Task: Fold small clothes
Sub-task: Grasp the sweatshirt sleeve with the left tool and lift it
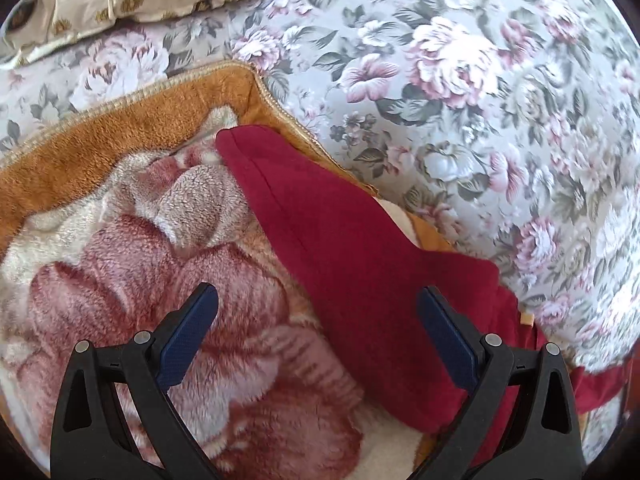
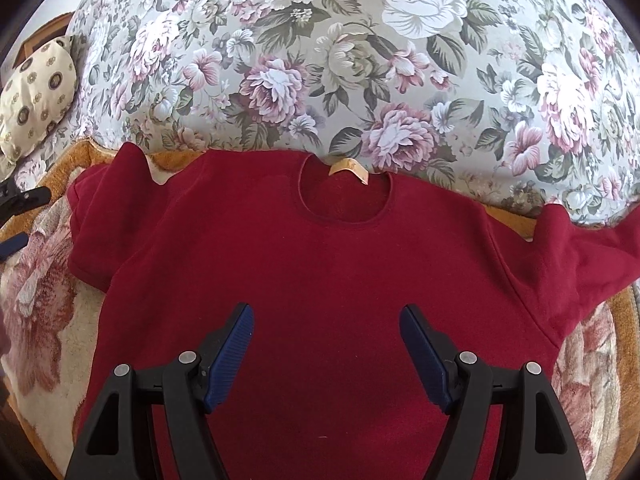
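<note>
Floral upholstery fills the far half of your view, a sofa back or cushion by the look of it, with a cream patterned pillow off to the far left. Nearer you, a plush blanket with an ochre border and pink flower print covers the seat, and the dark red sweatshirt lies spread flat on it, front up.

Its neckline and tan label point away from you toward the upholstery, the hem comes toward you, so the body's long axis runs near to far, while the sleeves stretch left and right. The left sleeve lies on the blanket; the right sleeve rides up against the floral cushion.

Your right gripper hovers above the chest with its fingers spread wide and nothing between them. Your left gripper is over the left sleeve, fingers likewise spread and empty.

No fold looks started yet. Judging from this layout, begin with the sleeves: pinch each near the cuff through both layers, and carry it across the chest. Free the right sleeve from the cushion first so it lies flat.
</note>
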